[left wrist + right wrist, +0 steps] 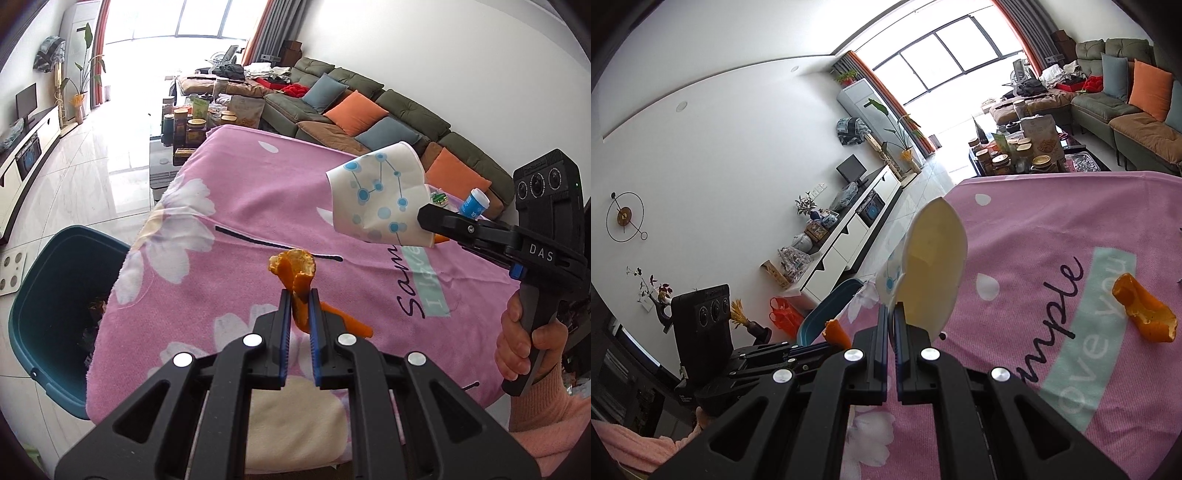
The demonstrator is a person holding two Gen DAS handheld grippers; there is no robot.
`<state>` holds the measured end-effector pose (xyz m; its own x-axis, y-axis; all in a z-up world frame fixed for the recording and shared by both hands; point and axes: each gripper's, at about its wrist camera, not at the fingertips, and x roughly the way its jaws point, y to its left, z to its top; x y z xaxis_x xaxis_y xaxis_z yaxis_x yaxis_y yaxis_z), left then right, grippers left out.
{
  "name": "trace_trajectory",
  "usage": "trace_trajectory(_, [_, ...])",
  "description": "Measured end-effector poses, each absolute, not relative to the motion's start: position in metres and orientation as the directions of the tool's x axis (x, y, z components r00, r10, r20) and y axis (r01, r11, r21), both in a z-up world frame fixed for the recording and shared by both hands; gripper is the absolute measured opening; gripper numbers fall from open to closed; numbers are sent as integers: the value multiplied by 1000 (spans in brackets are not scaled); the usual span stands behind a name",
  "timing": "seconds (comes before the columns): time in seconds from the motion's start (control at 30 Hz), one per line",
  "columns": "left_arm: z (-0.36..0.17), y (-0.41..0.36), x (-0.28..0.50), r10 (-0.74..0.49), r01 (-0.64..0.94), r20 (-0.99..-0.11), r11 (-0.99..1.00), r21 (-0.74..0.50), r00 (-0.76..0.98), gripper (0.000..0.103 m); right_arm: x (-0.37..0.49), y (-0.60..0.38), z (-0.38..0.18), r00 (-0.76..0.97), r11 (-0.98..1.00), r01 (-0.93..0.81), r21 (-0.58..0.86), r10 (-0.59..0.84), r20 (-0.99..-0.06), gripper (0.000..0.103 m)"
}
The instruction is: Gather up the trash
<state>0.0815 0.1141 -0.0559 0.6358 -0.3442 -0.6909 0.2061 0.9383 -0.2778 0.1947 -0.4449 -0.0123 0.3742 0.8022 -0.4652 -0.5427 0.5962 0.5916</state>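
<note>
An orange peel (295, 273) sits clamped in the left gripper (299, 314) jaws, held above the pink cloth (229, 206) on the tabletop. A squashed paper cup (934, 266) is pinched by its rim in the right gripper (891, 325) jaws. Another peel (1145, 310) lies on the cloth; a teal bin (44, 295) stands beside the tabletop's left edge

bare pink cloth (240, 221) leads unobstructed toward the open teal bin (48, 295) beside it.
</note>
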Motion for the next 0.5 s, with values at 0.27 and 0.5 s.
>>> trace_trajectory(0.27, [-54,144,69,-299,140,-691,951,-277,659,10,192,-416,-12,320,559,-574,599,826,-465,2])
trace_trajectory(0.5, [-48,167,64,-257,89,-686,959,-271,680,10,188,-394,-12,277,528,-600,601,842,-464,2])
